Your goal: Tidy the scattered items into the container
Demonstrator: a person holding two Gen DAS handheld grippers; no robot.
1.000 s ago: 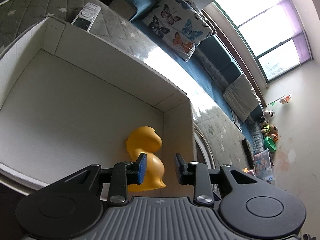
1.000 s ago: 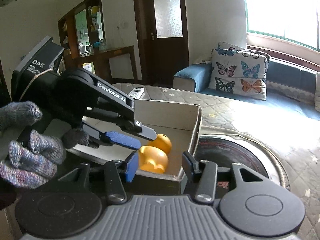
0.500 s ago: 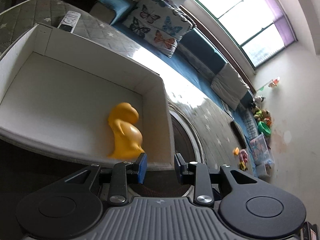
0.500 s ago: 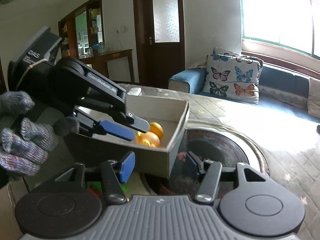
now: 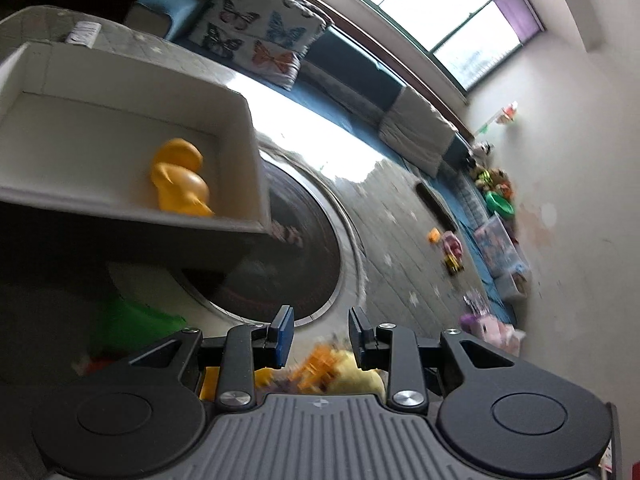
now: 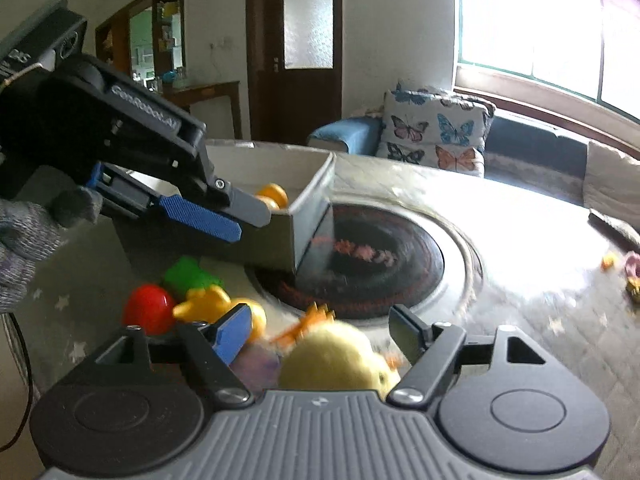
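A white cardboard box [image 5: 244, 128] holds a yellow rubber duck [image 5: 180, 184]; the box also shows in the right wrist view [image 6: 312, 184]. My left gripper [image 5: 320, 334] is open and empty, back from the box, above a yellow plush toy [image 5: 352, 376]. My right gripper [image 6: 324, 330] is open and empty just above the same plush [image 6: 336, 360]. Near it lie a red ball [image 6: 148, 308], a green toy [image 6: 188, 276] and a second yellow duck [image 6: 212, 306]. The left gripper's body [image 6: 140, 140] fills the left of the right wrist view.
A round dark inset [image 6: 384, 264] sits in the quilted surface beside the box. Small toys [image 5: 448, 248] lie farther off. A sofa with butterfly cushions [image 6: 436, 132] runs along the window wall. A remote [image 5: 84, 32] lies beyond the box.
Both grippers have pulled back and away from the box. The duck stays inside it, released. The scattered toys have come into view under the right gripper.
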